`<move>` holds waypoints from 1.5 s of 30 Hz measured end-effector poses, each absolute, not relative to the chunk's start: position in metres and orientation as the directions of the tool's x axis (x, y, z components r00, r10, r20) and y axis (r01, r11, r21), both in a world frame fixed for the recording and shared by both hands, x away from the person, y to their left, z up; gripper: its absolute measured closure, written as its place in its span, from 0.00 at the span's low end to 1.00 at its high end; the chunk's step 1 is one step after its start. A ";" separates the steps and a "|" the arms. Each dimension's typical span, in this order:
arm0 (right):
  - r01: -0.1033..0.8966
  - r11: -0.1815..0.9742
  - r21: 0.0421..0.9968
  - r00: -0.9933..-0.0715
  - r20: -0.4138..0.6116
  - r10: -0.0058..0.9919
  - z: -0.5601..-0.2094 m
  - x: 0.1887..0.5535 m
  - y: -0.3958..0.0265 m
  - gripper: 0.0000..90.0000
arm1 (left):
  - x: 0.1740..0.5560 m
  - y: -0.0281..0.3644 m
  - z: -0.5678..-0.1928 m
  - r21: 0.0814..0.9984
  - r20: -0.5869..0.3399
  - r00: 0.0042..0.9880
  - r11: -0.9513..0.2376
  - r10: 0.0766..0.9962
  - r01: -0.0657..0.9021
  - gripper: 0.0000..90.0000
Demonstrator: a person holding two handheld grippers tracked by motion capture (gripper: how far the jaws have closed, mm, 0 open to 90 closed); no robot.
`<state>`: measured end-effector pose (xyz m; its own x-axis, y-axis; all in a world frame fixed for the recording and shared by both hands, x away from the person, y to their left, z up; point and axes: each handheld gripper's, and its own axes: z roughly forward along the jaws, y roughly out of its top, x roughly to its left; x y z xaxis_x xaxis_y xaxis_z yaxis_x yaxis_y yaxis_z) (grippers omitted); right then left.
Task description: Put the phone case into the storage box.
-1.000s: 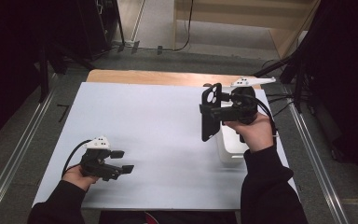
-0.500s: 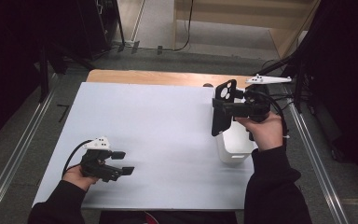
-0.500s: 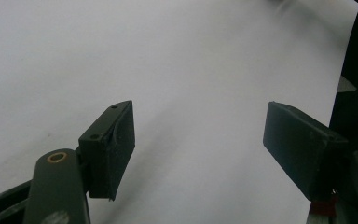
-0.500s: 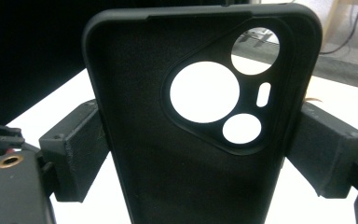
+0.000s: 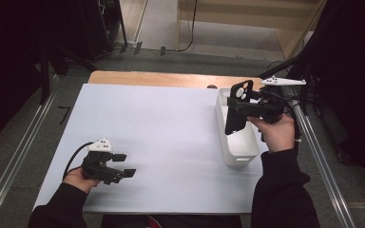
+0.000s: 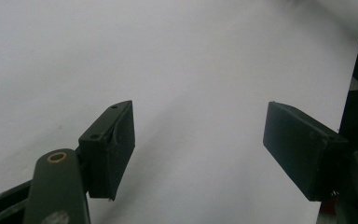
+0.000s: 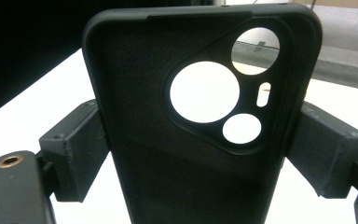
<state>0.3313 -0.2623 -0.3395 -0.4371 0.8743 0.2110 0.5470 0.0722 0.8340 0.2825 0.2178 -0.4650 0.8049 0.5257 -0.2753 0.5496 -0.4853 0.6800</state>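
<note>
Black and soft-looking, the phone case [image 7: 200, 121] stands upright in the right gripper [image 5: 241, 110], jaws clamped on its two long edges — held above the white bin [image 5: 237, 142] at the table's [image 5: 161, 123] right edge, likely to drop it in. The left gripper [image 5: 123, 165] rests low, jaws apart, holding nothing.

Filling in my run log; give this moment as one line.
right gripper: shut on phone case, above white bin | left gripper: open, empty, over table
</note>
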 end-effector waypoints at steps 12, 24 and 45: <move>0.527 -0.006 0.850 -0.365 0.233 0.902 -0.348 0.337 -0.271 0.13 | 0.282 0.218 -0.463 0.699 -0.271 0.804 -0.467 0.529 0.542 0.27; 0.539 0.001 0.842 -0.329 0.210 0.921 -0.349 0.358 -0.271 0.13 | 0.284 0.217 -0.466 0.696 -0.280 0.804 -0.466 0.524 0.546 0.27; 0.521 -0.029 0.853 -0.257 0.189 0.948 -0.340 0.413 -0.276 0.13 | 0.286 0.215 -0.467 0.682 -0.280 0.806 -0.484 0.521 0.549 0.27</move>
<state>0.4131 -0.2763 -0.3404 -0.2570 0.9477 0.1891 0.5208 -0.0290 0.8532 0.2860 0.2151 -0.4673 0.8062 0.5214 -0.2797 0.5492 -0.4836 0.6815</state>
